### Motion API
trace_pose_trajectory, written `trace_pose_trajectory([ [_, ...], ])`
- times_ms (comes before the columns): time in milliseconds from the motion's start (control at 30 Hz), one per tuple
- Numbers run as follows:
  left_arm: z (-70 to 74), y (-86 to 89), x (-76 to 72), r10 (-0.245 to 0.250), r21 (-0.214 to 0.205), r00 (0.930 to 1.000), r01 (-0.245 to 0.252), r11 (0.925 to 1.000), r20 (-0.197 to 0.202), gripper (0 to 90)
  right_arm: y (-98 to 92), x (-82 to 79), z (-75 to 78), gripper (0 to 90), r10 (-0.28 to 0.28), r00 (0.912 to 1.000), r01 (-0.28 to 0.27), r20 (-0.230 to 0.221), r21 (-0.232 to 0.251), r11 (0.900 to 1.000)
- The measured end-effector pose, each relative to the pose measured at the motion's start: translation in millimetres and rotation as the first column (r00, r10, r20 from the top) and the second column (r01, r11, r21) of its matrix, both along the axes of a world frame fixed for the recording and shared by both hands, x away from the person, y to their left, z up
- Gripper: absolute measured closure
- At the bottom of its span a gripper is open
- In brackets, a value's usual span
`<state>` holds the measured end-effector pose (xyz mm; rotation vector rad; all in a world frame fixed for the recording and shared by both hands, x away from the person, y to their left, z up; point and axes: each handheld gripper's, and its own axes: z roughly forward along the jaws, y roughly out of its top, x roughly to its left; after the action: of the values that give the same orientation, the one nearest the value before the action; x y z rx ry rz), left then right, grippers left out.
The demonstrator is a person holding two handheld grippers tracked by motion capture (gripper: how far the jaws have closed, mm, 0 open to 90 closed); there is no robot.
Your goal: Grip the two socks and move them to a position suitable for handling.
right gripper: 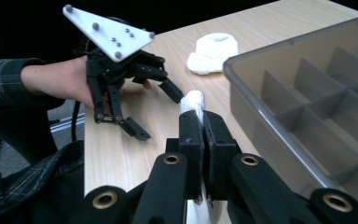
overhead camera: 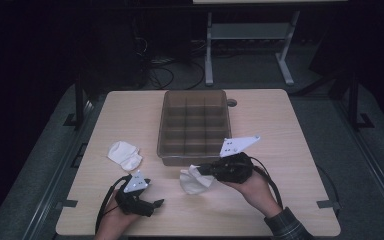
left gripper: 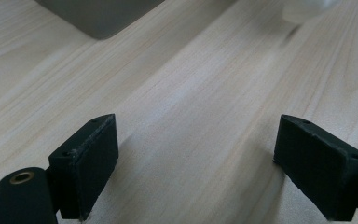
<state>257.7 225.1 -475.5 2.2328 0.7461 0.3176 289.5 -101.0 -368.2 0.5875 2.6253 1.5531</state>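
Note:
My right gripper is shut on a white crumpled cloth, which hangs just in front of the tray's near edge. A second white cloth lies on the table to the left of the tray. The brown see-through tray, divided into several compartments, stands in the middle of the table. Near the front left edge, my left gripper stands open over bare wood with nothing between its jaws.
The light wooden table has bare room right of the tray and along its front edge. A corner of the tray and a blurred white cloth lie ahead of the left gripper. A table frame and cables stand behind in the dark.

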Motion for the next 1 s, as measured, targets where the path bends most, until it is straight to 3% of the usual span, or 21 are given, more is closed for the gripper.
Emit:
trace_pose_trajectory([
  [467, 0.0, 0.0, 0.0, 0.0, 0.0, 1.0, 0.0, 1.0, 0.0, 13.1, 24.3, -12.9, -6.2, 86.8, 0.073, 0.9969, -0.072, -0.03, 0.006, 0.9974],
  [733, -0.1, -0.1, 0.0, 0.0, 0.0, 1.0, 0.0, 1.0, 0.001, 13.1, 24.4, -6.5, -19.0, 86.6, 0.037, 0.998, -0.038, -0.051, -0.018, 0.9991],
  [1000, 0.0, 0.0, 0.1, -0.001, 0.001, 1.0, 0.001, 1.0, 0.003, 13.1, 15.1, 9.3, -38.6, 86.0, -0.059, 0.9972, 0.056, -0.046, -0.076, 0.9956],
])
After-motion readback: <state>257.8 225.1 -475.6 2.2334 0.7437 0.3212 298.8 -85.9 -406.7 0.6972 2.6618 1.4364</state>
